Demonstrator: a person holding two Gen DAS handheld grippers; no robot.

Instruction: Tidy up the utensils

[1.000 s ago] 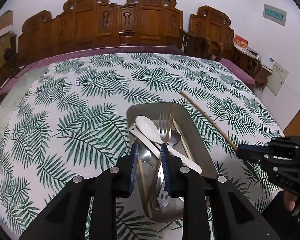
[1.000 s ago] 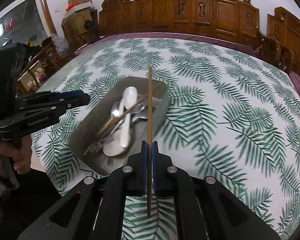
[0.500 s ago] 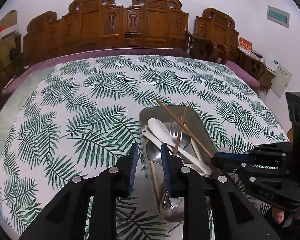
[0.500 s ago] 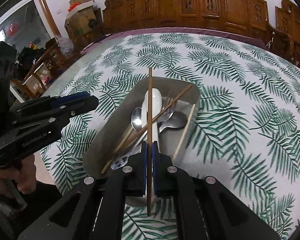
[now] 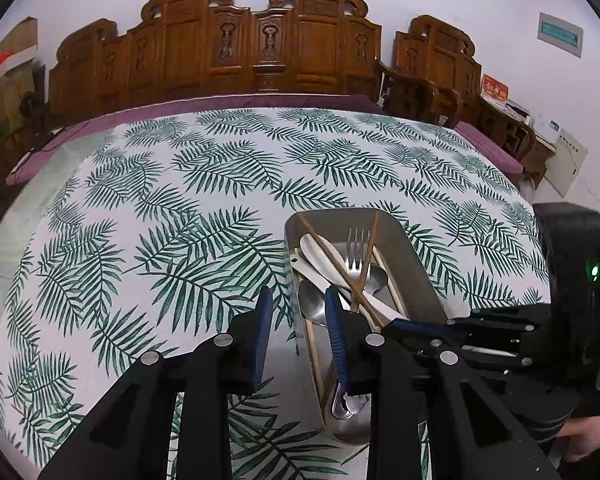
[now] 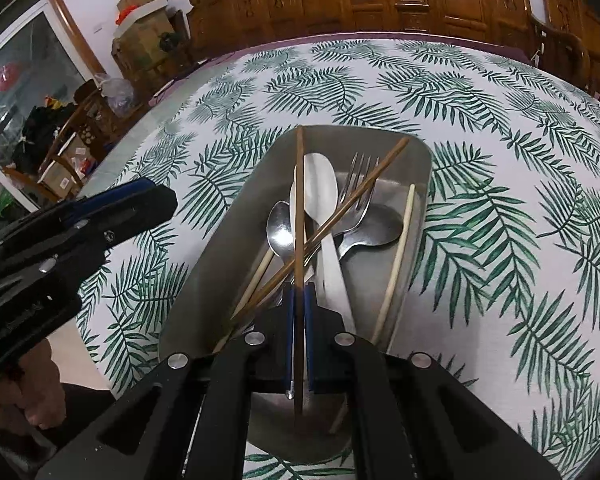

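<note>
A metal tray (image 6: 220, 256) (image 5: 420, 264) on the leaf-print tablecloth holds a white spoon (image 6: 320, 192), a fork (image 6: 358, 184), metal spoons (image 6: 280, 228), a second dark chopstick (image 6: 364, 186) and pale chopsticks (image 6: 400, 256). My right gripper (image 6: 298, 300) is shut on a dark brown chopstick (image 6: 299, 208) and holds it over the tray, its tip at the tray's far rim. It also shows in the left wrist view (image 5: 332, 258). My left gripper (image 5: 296, 308) is open and empty at the tray's left edge; it also shows at left in the right wrist view (image 6: 112, 216).
The leaf-print tablecloth (image 5: 180, 216) covers a large table. Carved wooden chairs (image 5: 260, 52) line the far side. Boxes and clutter (image 6: 52, 132) stand left of the table.
My right gripper has carried the dark chopstick from beside the tray to over it and lower. My left gripper has shifted left, off the tray's middle.
</note>
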